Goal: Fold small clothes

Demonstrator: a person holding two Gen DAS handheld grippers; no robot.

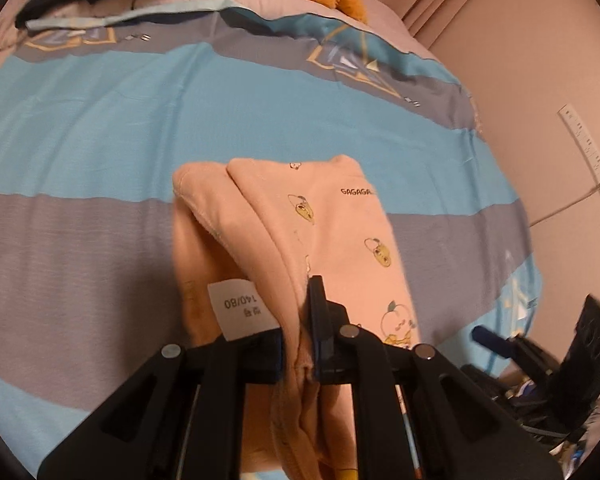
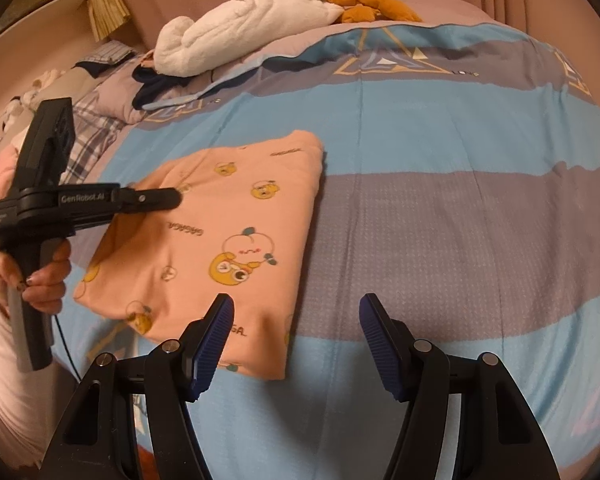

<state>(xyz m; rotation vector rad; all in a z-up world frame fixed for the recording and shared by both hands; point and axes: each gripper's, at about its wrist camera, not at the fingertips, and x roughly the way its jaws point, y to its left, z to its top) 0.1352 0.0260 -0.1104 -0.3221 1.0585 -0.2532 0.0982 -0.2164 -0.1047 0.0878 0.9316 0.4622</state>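
Left hand-held gripper [image 1: 300, 344] | pinching peach garment [image 1: 340, 220] edge | garment on bedspread [image 1: 100, 120]

The left gripper [image 1: 302, 320] hides the peach garment's [image 1: 332, 232] near edge; beside the garment, the label's [image 1: 242, 308] upper characters are too blurred to read.

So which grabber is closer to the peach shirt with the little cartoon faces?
Left. The left gripper is shut on a fold of the peach shirt. The right gripper hangs open over the striped bedcover, beside the shirt's near corner, not touching it.
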